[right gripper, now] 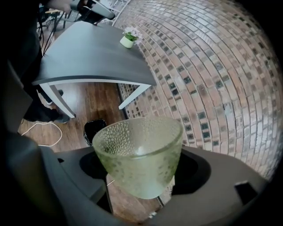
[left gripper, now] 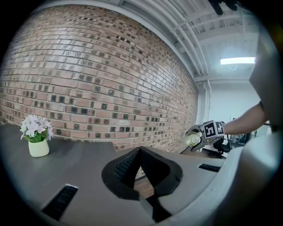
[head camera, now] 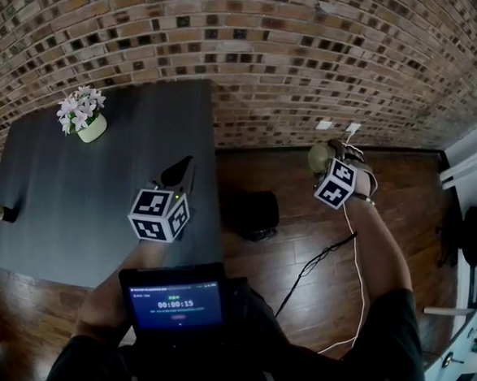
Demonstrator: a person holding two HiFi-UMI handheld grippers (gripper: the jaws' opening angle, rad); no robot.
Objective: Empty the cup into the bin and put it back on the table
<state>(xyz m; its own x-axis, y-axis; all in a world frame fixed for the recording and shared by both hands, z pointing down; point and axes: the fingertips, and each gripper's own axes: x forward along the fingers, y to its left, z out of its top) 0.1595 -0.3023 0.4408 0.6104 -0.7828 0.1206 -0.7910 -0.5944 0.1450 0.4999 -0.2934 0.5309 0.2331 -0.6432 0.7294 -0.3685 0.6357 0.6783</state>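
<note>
The right tool [right gripper: 142, 171] is clamped across the lower wall of the cup [right gripper: 137, 145] — pebbled pale-green glass, nothing visible inside — and holds it out above the wooden floor [head camera: 301, 231], to one side of the black bin [head camera: 251, 213] and well apart from the table [head camera: 98, 216]. I judge the cup stiff, fairly light and breakable, its dimples giving the pads some bite, so a hold low on the wall seems sound. The left tool [left gripper: 140, 170], jaws together on nothing, hangs above the smooth grey table — a potted flower [head camera: 84, 119] stands at its far end, near the brick wall [head camera: 313, 52].
</note>
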